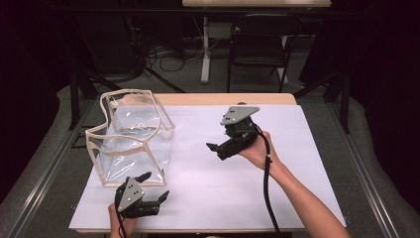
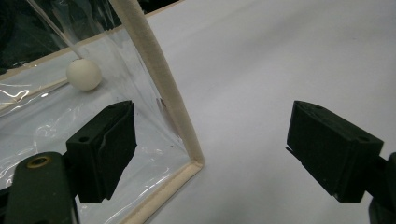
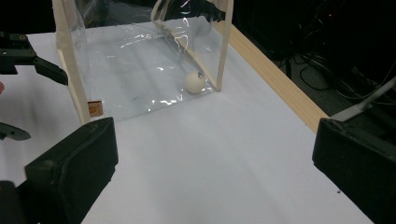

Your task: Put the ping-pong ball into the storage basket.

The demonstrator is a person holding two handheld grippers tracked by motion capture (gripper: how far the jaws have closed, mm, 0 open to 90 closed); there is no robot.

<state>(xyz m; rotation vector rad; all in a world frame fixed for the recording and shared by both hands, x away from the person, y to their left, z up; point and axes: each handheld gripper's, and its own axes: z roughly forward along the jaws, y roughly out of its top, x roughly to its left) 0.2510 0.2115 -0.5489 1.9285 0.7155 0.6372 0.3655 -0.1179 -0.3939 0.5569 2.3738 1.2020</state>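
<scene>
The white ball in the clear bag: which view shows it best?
The right gripper view: the white ball lies whole in the clear bag. The left gripper view shows it through creased plastic; in the high view I cannot make it out.

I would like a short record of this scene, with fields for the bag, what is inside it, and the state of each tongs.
bag: clear bag with beige trim, standing open on the white table cover
inside: one white ball, at the bottom by a corner seam
left tongs: open, at the bag's near corner, holding nothing
right tongs: open, apart from the bag, facing it, holding nothing
</scene>
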